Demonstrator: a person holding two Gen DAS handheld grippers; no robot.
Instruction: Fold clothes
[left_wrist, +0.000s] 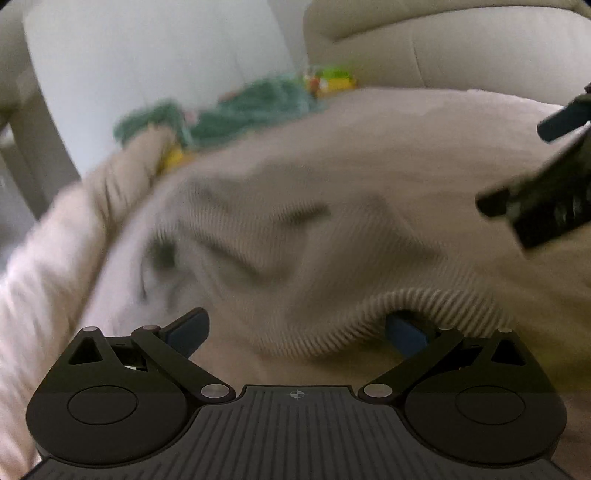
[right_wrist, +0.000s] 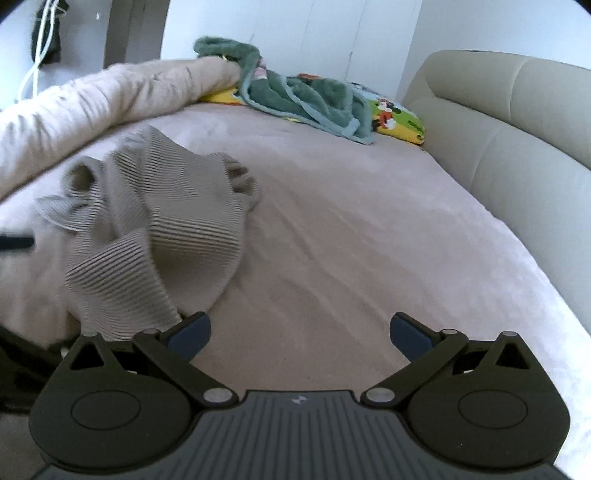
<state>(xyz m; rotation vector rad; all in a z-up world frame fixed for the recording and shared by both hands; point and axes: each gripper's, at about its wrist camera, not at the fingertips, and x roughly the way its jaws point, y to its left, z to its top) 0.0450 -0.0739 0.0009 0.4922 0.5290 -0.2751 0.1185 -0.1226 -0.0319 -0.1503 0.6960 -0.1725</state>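
Ribbed beige garment — crumpled on your pinkish bed sheet, left of centre, beside a rolled duvet, green blanket and padded headboard beyond — your left gripper spread wide, hem draped over one finger; right gripper spread wide, holding nothing.

**Blur and edges hide much of the bed**

Motion blur smears the ribbed sweater and green blanket in the left wrist view. A sweater fold covers one fingertip of the left gripper. The frame edge crops the right gripper there, and the headboard in the right wrist view.
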